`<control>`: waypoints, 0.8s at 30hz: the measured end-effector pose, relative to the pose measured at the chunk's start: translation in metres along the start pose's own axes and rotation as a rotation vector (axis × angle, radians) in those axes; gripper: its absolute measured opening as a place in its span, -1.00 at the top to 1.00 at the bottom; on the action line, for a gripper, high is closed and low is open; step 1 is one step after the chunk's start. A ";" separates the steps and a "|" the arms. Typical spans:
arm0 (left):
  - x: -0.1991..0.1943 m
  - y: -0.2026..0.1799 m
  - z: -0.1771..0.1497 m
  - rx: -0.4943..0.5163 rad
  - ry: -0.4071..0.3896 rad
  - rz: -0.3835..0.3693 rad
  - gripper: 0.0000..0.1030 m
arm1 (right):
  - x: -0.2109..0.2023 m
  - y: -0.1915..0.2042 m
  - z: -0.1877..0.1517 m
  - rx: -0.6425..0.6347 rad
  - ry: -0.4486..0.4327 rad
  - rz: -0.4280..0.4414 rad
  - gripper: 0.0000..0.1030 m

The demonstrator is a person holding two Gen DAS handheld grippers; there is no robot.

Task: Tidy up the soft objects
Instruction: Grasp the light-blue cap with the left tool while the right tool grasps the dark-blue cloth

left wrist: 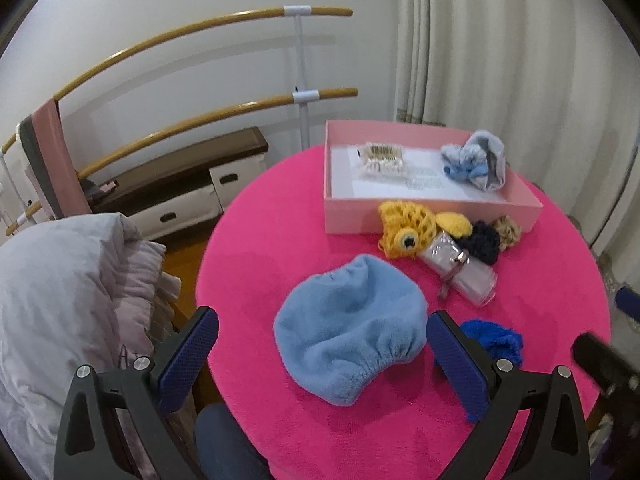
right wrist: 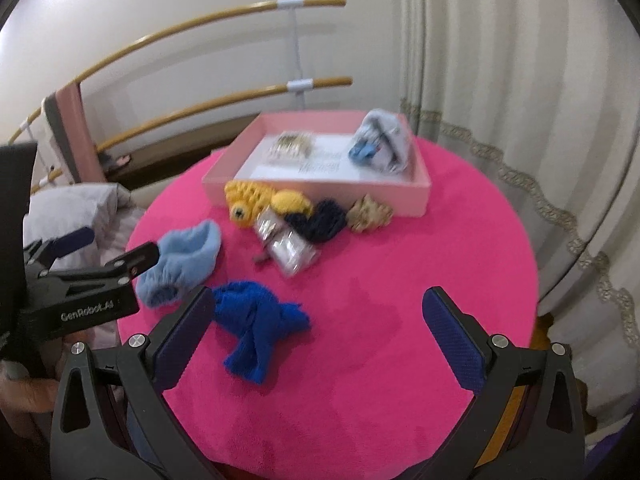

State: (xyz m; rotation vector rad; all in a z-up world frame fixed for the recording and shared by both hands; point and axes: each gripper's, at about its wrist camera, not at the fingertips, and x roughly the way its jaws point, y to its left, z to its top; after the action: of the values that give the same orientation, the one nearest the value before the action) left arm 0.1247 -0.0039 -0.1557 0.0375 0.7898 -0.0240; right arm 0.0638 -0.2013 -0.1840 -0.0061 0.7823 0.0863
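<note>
Left claw (left wrist: 322, 346) spread wide, empty, straddling light blue fleece cap (left wrist: 350, 330); right claw (right wrist: 318, 334) released too, empty, beside royal blue knit piece (right wrist: 260, 330). Early stage: only pale blue bundle (left wrist: 476, 164) sits in pink box (left wrist: 432, 212). Left on pink tabletop (left wrist: 260, 240): cap, blue knit, yellow crochet fish (left wrist: 404, 234), dark scrunchie (left wrist: 482, 244), tan scrunchie (left wrist: 508, 232), clear pouch (left wrist: 460, 272). Cap looks plush, floppy, elastic-rimmed.
</note>
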 end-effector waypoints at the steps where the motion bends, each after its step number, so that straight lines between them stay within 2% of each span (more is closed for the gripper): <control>1: 0.006 -0.001 0.000 0.003 0.007 -0.001 -1.00 | 0.004 0.001 -0.002 -0.003 0.011 0.010 -1.00; 11: 0.080 -0.008 0.007 0.022 0.088 -0.005 -1.00 | 0.036 0.009 -0.011 -0.045 0.081 0.048 -1.00; 14: 0.103 -0.007 0.009 0.003 0.119 -0.036 -1.00 | 0.051 0.015 -0.012 -0.071 0.102 0.058 -1.00; 18: 0.126 -0.007 0.010 -0.013 0.153 -0.071 -0.84 | 0.070 0.020 -0.014 -0.080 0.129 0.072 -0.99; 20: 0.129 -0.005 0.011 -0.015 0.138 -0.076 -0.77 | 0.078 0.019 -0.014 -0.068 0.141 0.086 -0.91; 23: 0.133 -0.005 0.013 -0.007 0.129 -0.084 -0.59 | 0.086 0.018 -0.016 -0.046 0.149 0.116 -0.68; 24: 0.133 -0.005 0.013 -0.006 0.126 -0.086 -0.47 | 0.087 0.017 -0.016 -0.040 0.146 0.129 -0.50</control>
State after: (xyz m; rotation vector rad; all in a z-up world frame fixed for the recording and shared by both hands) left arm 0.2276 -0.0107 -0.2412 -0.0011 0.9173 -0.1019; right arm 0.1122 -0.1781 -0.2562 0.0003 0.9266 0.2259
